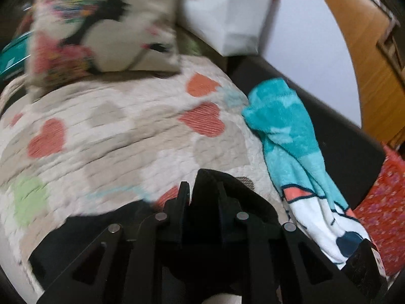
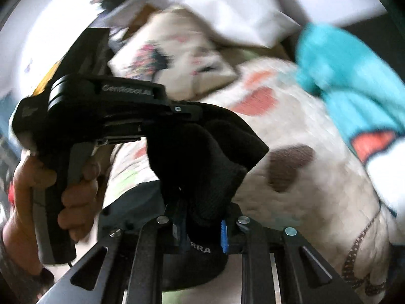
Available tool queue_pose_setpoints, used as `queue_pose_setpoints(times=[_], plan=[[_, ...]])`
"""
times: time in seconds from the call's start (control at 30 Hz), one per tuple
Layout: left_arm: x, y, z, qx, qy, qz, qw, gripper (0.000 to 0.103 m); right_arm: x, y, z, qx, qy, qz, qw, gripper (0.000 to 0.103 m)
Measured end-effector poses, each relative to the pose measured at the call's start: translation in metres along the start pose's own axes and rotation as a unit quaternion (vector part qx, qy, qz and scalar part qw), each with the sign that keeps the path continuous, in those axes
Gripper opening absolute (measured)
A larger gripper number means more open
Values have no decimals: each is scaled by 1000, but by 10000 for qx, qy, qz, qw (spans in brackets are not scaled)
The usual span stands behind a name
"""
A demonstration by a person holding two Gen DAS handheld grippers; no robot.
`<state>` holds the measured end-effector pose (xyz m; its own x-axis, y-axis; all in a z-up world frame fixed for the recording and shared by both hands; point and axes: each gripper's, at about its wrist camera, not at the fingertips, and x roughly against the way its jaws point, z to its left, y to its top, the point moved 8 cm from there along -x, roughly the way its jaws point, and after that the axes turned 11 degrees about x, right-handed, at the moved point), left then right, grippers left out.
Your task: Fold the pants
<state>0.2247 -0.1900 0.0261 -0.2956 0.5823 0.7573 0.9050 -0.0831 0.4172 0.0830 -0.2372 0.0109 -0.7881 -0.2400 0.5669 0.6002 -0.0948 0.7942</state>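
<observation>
The black pants (image 1: 240,192) are bunched up over a heart-patterned quilt (image 1: 114,136). My left gripper (image 1: 202,197) is shut on a fold of them, and more black cloth trails to the lower left. In the right wrist view the pants (image 2: 202,152) hang in a lifted clump between both tools. My right gripper (image 2: 200,230) is shut on the lower part, near white lettering on the cloth. The left gripper (image 2: 192,111), held by a person's hand (image 2: 76,190), comes in from the left and pinches the upper edge of the clump.
A printed pillow (image 1: 101,30) lies at the far end of the quilt, with a white bag (image 1: 227,12) beside it. A teal and white towel (image 1: 286,131) runs along the quilt's right side by a dark edge (image 1: 341,139). Red patterned cloth (image 1: 384,215) and wooden furniture (image 1: 354,38) are farther right.
</observation>
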Motion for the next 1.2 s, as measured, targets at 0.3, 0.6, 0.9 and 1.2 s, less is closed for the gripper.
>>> queue_pose_setpoints(times=[0.3, 0.6, 0.9, 1.2], plan=[[70, -38, 126, 1536, -274, -585, 9860, 19, -33, -21, 125, 2056, 368, 461, 9768, 21], [87, -71, 206, 2495, -398, -818, 9641, 17, -79, -71, 190, 3379, 431, 924, 9356, 21], [106, -83, 236, 3168, -387, -1107, 9412, 17, -83, -85, 209, 3787, 429, 986, 9192, 25], [162, -109, 262, 3659, 208, -1725, 9143, 27, -59, -115, 256, 4514, 792, 782, 8854, 67]])
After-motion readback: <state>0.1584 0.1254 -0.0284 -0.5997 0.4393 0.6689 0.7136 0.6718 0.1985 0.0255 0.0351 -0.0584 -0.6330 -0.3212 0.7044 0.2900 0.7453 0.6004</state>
